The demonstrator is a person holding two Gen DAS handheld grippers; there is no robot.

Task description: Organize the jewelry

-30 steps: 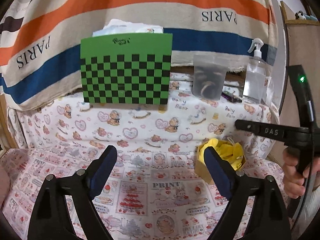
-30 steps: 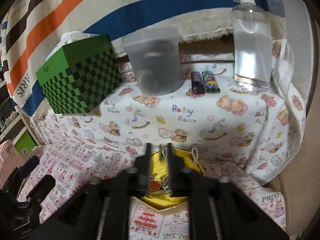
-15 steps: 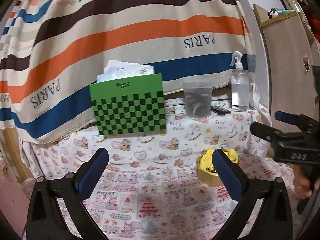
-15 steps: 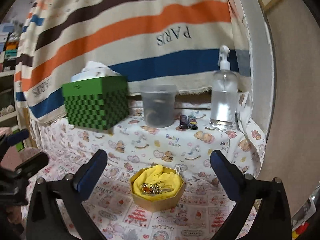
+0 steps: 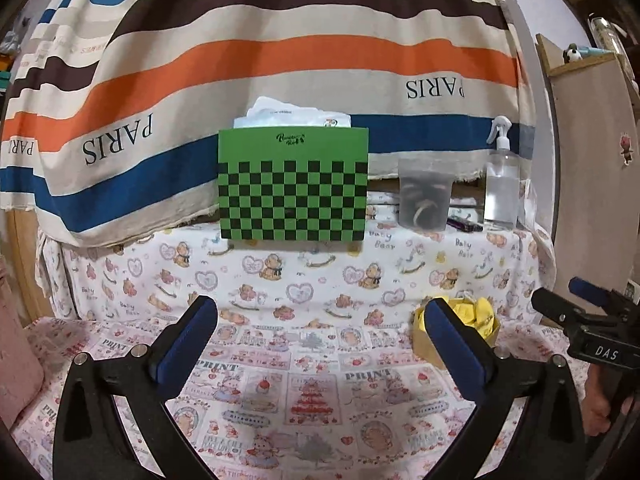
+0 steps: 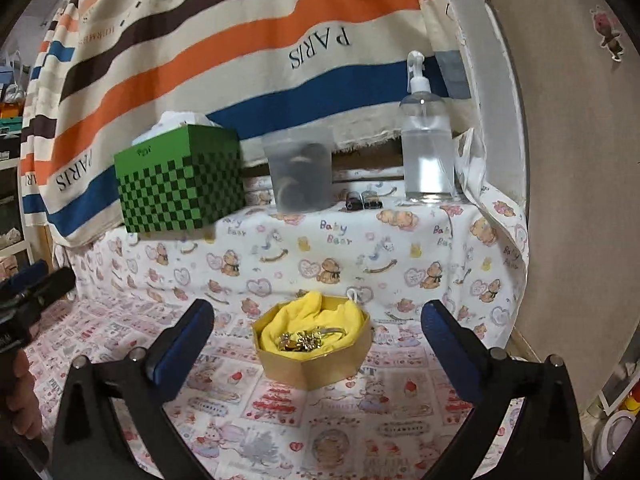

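Both claws are standing wide apart now with nothing between their pads. A second ago the right gripper (image 6: 318, 330) was nearly clenched low over the gold octagonal box (image 6: 314, 360), its fingers right at the jewelry; now it is sitting released and drawn back, with the box lying ahead of it, centred between its blue pads and clear of both. The left gripper (image 5: 322, 338) is likewise sitting released and further back than before, facing the green checkered box (image 5: 293, 184) far ahead of it, with the gold box just beyond its right finger, partly hidden behind that finger.

The jewelry (image 6: 304, 339), a small glittering cluster of gold pieces, is resting on the yellow cloth (image 6: 312, 316) inside the gold box, not in either claw. In my judgement that means the right claw has dropped a piece into the box and the pair are pulling away, so this placing step is probably finished. No loose jewelry is showing on the printed tablecloth (image 6: 280, 408) around either claw, which suggests that the task is at or near its end.
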